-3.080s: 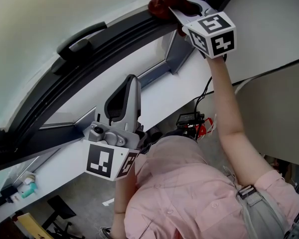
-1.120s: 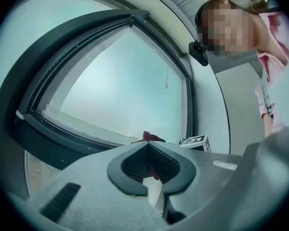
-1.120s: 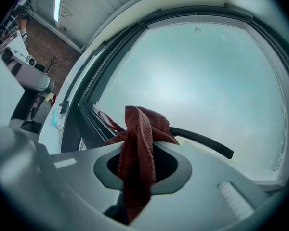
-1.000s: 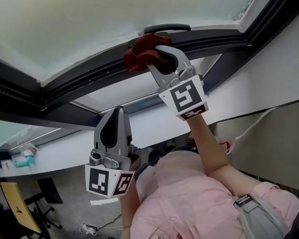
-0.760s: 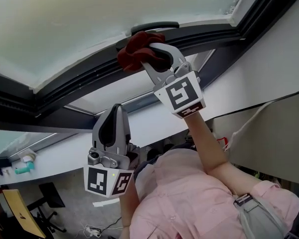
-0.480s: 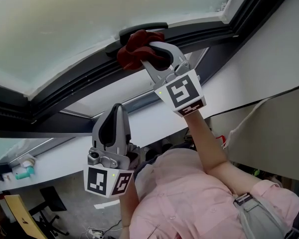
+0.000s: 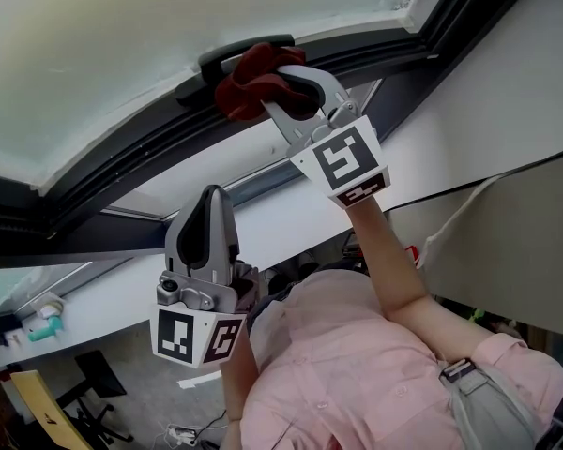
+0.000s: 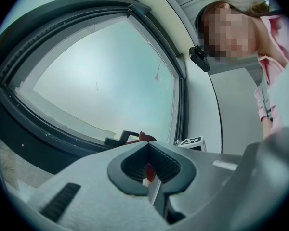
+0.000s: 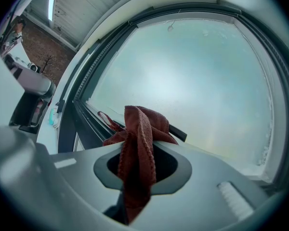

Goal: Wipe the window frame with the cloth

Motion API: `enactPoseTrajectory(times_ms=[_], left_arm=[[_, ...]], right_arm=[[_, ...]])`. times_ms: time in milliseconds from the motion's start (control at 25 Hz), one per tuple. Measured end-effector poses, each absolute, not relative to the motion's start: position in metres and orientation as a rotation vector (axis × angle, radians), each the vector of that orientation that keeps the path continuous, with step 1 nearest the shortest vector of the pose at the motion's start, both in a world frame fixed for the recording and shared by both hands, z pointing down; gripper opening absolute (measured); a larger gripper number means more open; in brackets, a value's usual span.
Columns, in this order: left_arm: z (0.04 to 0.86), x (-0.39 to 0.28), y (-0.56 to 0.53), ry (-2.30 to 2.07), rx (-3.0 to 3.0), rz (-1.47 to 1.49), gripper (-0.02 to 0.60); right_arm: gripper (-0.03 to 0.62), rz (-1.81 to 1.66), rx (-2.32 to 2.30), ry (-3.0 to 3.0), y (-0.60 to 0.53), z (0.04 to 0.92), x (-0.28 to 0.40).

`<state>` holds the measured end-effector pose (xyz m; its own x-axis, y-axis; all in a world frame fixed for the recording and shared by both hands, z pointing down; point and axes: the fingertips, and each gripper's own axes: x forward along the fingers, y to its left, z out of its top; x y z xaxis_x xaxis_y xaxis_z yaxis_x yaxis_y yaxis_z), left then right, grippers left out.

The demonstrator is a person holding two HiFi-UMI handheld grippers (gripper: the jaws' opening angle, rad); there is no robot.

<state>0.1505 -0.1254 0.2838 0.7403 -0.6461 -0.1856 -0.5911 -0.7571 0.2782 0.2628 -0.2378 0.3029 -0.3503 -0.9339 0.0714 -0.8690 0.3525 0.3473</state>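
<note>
Upper centre, the right tool is pinching the cloth, seemingly soft and limp, by its bunched middle against the window frame; lower left, the left tool is hanging closed, empty.

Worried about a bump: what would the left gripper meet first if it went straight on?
Likely the dark window frame, close beside the cloth in the right gripper; depth is unclear.
</note>
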Motion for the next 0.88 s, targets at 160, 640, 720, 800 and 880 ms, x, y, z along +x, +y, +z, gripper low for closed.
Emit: enactPoseTrajectory(times_ms=[160, 640, 720, 800, 880], left_arm=[[0.285, 0.152, -0.128, -0.978, 2.74, -0.409, -0.003], [0.282, 0.173, -0.124, -0.932, 2.735, -0.415, -0.003], [0.282, 0.175, -0.125, -0.931, 2.735, -0.415, -0.003], [0.283, 0.177, -0.126, -0.931, 2.736, -0.415, -0.003], [0.284, 0.179, -0.126, -0.932, 2.734, -0.414, -0.003]], right_arm=[[0.074, -0.356, 1.601, -2.368, -0.24, 0.305, 0.27], [0.074, -0.306, 1.543, -2.39, -0.236, 0.298, 0.301], [0.074, -0.308, 1.539, -2.391, -0.236, 0.299, 0.304], [0.074, -0.308, 1.541, -2.394, -0.237, 0.299, 0.308], [0.074, -0.303, 1.541, -2.398, -0.237, 0.299, 0.312]])
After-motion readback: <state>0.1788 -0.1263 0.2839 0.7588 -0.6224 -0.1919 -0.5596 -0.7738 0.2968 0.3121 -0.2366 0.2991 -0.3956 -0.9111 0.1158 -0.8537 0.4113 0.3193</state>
